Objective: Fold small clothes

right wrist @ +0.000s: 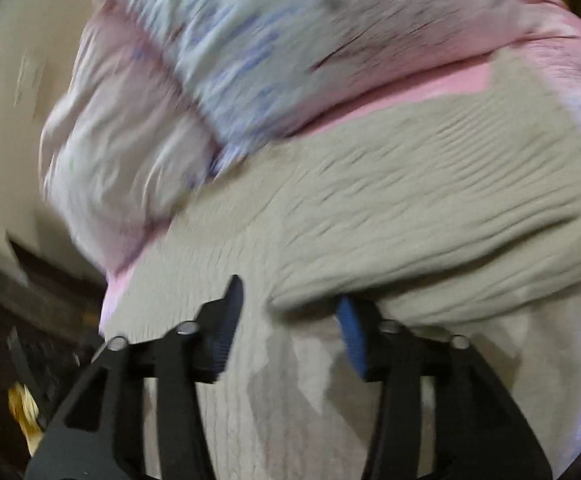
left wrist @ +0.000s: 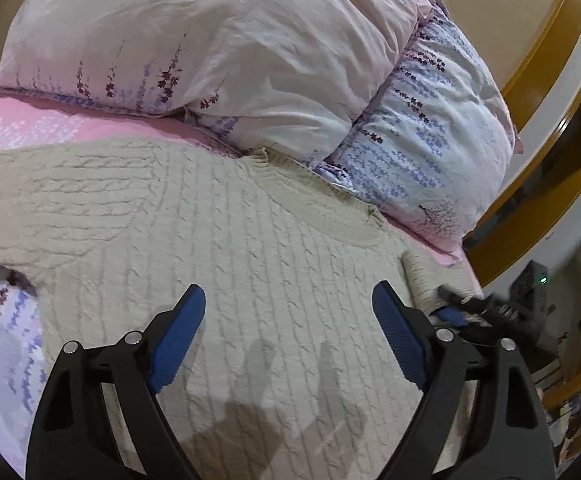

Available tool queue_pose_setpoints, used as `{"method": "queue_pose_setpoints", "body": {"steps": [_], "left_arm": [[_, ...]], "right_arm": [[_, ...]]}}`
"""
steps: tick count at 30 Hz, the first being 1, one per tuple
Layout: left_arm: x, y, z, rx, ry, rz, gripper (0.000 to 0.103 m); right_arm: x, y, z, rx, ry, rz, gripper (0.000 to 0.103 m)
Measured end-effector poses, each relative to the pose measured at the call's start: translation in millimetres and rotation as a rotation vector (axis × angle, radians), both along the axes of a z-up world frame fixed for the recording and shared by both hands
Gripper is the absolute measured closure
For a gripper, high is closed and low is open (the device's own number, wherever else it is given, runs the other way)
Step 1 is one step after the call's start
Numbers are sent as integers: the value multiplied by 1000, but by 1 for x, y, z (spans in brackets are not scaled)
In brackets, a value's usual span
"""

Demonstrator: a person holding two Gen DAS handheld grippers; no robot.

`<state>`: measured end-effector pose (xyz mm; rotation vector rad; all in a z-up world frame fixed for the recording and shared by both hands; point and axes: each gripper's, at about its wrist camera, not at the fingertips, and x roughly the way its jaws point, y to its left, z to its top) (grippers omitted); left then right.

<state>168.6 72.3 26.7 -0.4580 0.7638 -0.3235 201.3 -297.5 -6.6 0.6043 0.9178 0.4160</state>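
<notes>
A beige cable-knit sweater [left wrist: 226, 240] lies flat on the bed, neckline toward the pillows, one sleeve stretched out to the left. My left gripper [left wrist: 288, 300] is open and empty, hovering over the sweater's chest. The right gripper [left wrist: 456, 308] shows at the sweater's right edge by a sleeve cuff. In the blurred right wrist view the sweater [right wrist: 390, 184] fills the middle, with a sleeve folded across the body. My right gripper [right wrist: 290, 300] is open, its right finger tucked under the fold's edge.
Two floral pillows [left wrist: 218, 40] lean at the head of the bed, right behind the sweater's collar. A pink floral sheet [left wrist: 6, 344] covers the bed. A wooden headboard [left wrist: 550, 40] and the bed's right edge [left wrist: 470, 256] are close by.
</notes>
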Motion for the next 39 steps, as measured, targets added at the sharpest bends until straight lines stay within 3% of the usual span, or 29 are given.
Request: {"method": "queue_pose_setpoints", "body": {"steps": [4,7,9,11,13,15,17,20,22,24,26,29,32,36,39], "left_arm": [[2,2,-1,5,19,-20,3],[2,8,0,-21,11,-21,1],[3,13,0,-39,11,-18,1],[5,20,-1,-75,9,-16,1],[8,26,-3,-113,20,-17,3],[13,31,-7,-164,37,-24,20],[19,34,-12,-213,68,-29,23],[27,36,-20,-305,105,-29,23],[32,35,-24,-356,120,-40,23],[38,31,-27,-380,139,-45,23],[43,27,-29,-382,159,-50,23],[51,17,-33,-386,199,-59,25],[60,3,-32,-364,226,-63,28],[69,-17,-32,-396,245,-103,47],[74,-32,-40,-340,313,-79,54]], "right_arm": [[10,-40,2,55,24,-141,53],[18,-60,-3,49,51,-234,72],[21,-64,-3,17,62,-277,94],[25,-56,7,-59,23,-280,95],[24,-37,25,-120,-57,-242,95],[23,-5,45,-162,-150,-161,95],[21,36,59,-192,-228,-46,95],[21,89,58,-205,-246,120,95],[22,122,44,-237,-216,215,91],[24,154,17,-277,-119,341,74],[21,159,3,-254,-72,373,67],[14,134,12,-161,-82,337,40],[8,94,29,-109,-110,236,39],[2,39,41,-92,-124,90,38],[0,4,42,-67,-107,1,37]]}}
